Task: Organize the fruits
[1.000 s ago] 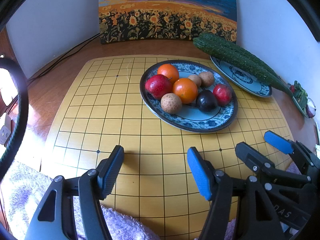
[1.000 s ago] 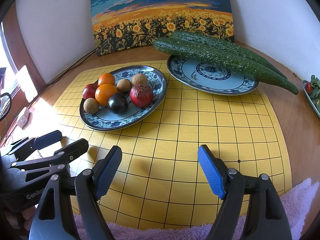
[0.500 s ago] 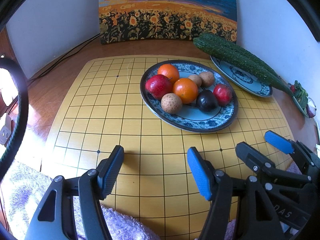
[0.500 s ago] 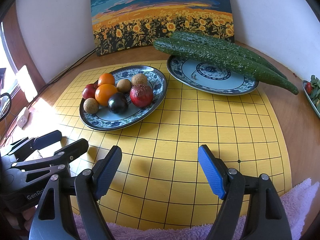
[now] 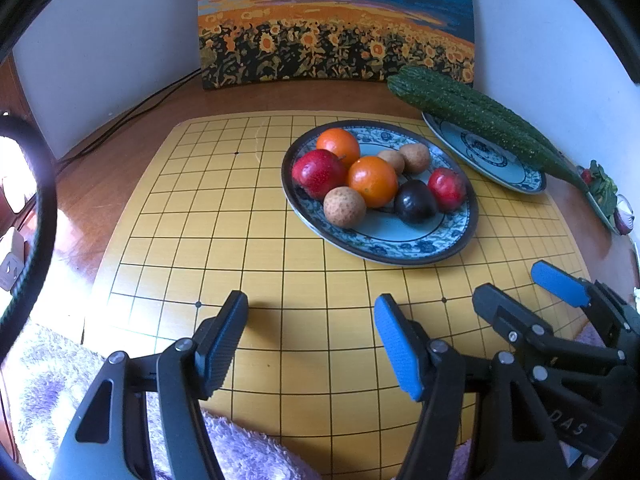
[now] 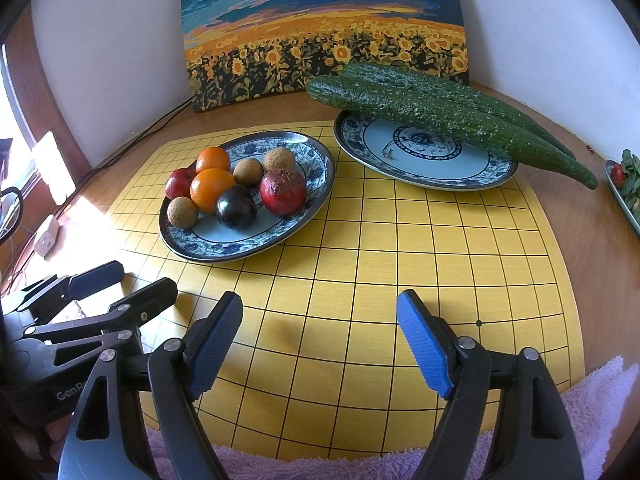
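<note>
Left wrist: mixed round fruits [image 5: 372, 178] heaped on plate [image 5: 400, 248].

So I'm over a brown wooden table [image 6: 592, 240] with a yellow go board [image 6: 360, 280] flat on it. On the board, a fruit plate [image 6: 316, 168] far left and a cucumber plate [image 6: 440, 178] far right. A fuzzy purple towel [image 6: 592, 396] runs along the near edge, and a sunflower painting [image 6: 320, 28] stands at the back.
</note>
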{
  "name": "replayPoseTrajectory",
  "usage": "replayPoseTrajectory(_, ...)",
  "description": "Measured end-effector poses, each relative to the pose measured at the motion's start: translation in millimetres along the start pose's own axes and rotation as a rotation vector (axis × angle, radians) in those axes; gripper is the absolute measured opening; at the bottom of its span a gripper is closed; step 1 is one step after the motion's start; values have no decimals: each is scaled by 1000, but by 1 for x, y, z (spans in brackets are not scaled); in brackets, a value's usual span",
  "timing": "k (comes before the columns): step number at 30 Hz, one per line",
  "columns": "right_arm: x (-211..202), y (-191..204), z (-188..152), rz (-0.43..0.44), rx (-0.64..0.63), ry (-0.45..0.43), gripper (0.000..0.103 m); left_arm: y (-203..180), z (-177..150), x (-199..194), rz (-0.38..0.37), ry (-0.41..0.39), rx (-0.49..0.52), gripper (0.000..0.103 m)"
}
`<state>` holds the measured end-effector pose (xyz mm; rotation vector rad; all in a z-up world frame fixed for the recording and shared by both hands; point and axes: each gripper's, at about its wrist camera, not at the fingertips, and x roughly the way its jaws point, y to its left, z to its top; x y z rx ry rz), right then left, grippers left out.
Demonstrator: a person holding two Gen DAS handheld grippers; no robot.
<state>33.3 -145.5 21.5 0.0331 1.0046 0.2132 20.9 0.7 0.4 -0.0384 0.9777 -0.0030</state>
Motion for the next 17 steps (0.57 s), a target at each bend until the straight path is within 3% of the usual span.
replayPoseTrajectory(17, 1, 0, 0, 1, 1, 0, 82, 2, 0, 1, 11, -7, 7, 71)
